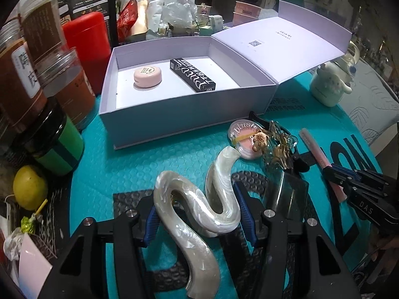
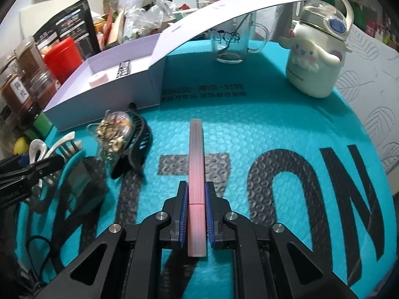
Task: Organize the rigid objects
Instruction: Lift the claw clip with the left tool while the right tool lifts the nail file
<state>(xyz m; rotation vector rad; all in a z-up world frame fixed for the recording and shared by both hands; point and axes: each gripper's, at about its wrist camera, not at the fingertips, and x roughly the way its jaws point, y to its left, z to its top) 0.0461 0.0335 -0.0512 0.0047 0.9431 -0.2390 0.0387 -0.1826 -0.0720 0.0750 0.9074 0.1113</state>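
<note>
Both grippers are loaded up! Nearest us, the left gripper [image 1: 199, 220] has its blue pads pinching the pearly white S-shaped hair claw clip [image 1: 197, 206] across its middle curve, low over the teal bubble-textured mat [image 1: 139, 167]. Over on the right, the right gripper [image 2: 195, 215] is pressed onto the slim pink ribbed tube [image 2: 197, 174], which juts forward between the fingers.

Just beyond the clip sits a tangle: round pink blush compact [image 1: 243, 140], gold charm keychain [image 1: 271, 144], black hair claw [image 2: 138, 144]. Farther still, the open white cardboard box [image 1: 174, 114] already holds a round pink tin [image 1: 147, 76] and a black printed carton [image 1: 192, 74].

Risks? That glossy curved clip could twist or slip in the pads, and its tail may clip the compact. I'd also say the long tube could catch the box's near wall.
</note>
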